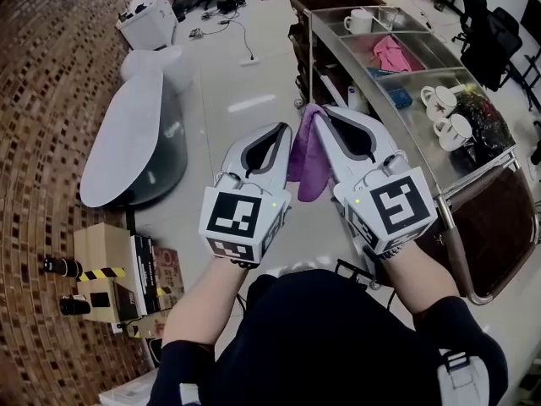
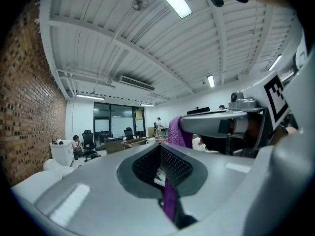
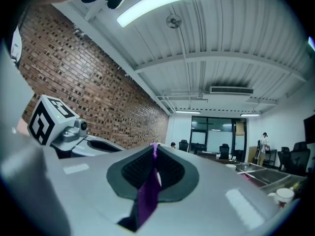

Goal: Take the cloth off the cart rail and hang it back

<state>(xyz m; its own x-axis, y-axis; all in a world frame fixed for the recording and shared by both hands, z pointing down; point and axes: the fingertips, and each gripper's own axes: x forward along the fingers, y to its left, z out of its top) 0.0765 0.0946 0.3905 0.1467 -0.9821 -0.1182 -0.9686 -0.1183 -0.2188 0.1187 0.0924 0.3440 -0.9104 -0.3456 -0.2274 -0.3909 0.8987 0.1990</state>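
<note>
Bare forearms and a dark top fill the bottom of the head view; the hands themselves are hidden under the marker cubes. The left gripper (image 1: pixel 285 132) and the right gripper (image 1: pixel 325 113) are held side by side in the air, and a purple cloth (image 1: pixel 306 163) is pinched between them. Each pair of fingers is closed narrowly on a thin fold of that cloth, as is seen in the left gripper view (image 2: pixel 170 203) and in the right gripper view (image 3: pixel 147 196). Most of the cloth is covered by the gripper bodies.

No writing can be read. Only black-and-white square patterns are shown on the cubes, and print on the cardboard boxes (image 1: pixel 101 252) is too small to make out.

The cloth is held clear of the long steel cart (image 1: pixel 380 100) at the right, whose brown rail (image 1: pixel 457 265) is partly cut off. White mugs (image 1: pixel 448 125) and a pink rag (image 1: pixel 390 53) are carried on its surface. A brick wall (image 1: pixel 51 100), a pale glossy floor (image 1: pixel 245 66) and a white oval table (image 1: pixel 127 142) are seen around.
</note>
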